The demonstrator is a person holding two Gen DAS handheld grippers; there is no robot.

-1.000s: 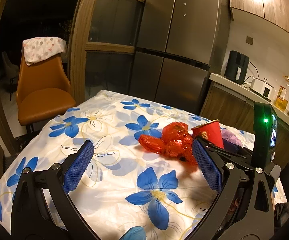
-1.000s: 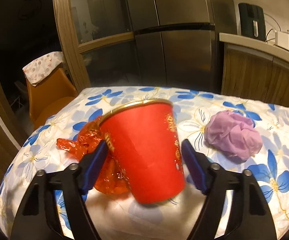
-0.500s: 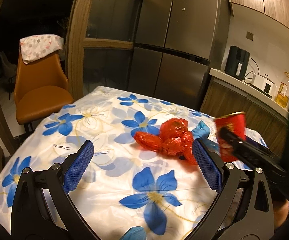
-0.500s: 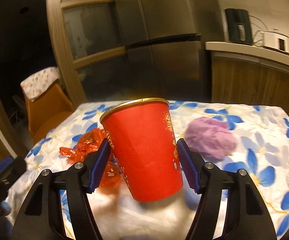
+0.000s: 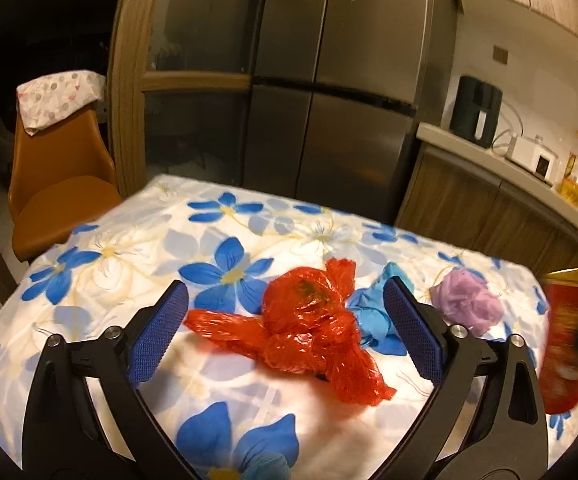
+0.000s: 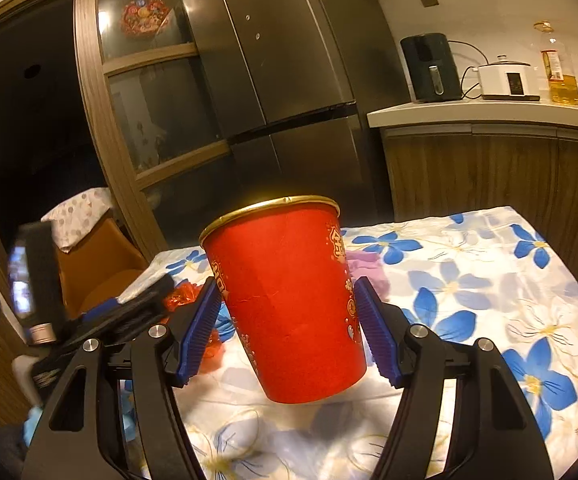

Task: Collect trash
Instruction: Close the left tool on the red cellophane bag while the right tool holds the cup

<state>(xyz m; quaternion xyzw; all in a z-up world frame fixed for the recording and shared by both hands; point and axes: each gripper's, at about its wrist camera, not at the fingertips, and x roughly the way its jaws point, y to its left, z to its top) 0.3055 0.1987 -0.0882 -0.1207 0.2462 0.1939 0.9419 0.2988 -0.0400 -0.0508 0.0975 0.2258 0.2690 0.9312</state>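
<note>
My right gripper (image 6: pixel 289 328) is shut on a red paper cup (image 6: pixel 285 296) with a gold rim and holds it upright above the flowered table (image 6: pixel 489 280). The cup also shows blurred at the right edge of the left wrist view (image 5: pixel 573 340). My left gripper (image 5: pixel 285 336) is open, its blue pads either side of a crumpled red plastic bag (image 5: pixel 305 328) lying on the table. A crumpled blue scrap (image 5: pixel 369 312) lies just behind the bag. A purple wad (image 5: pixel 469 304) lies further right; it is partly hidden behind the cup in the right wrist view (image 6: pixel 365 268).
An orange chair (image 5: pixel 57 192) with a dotted cloth stands left of the table. A steel fridge (image 5: pixel 341 92) is behind it. A counter (image 5: pixel 509 168) at the right carries a black appliance, a cooker and an oil bottle. The left gripper's body (image 6: pixel 89 312) is at the left.
My right gripper has lifted the red cup off the table and carried it right. My left gripper has moved forward to straddle the red bag.
</note>
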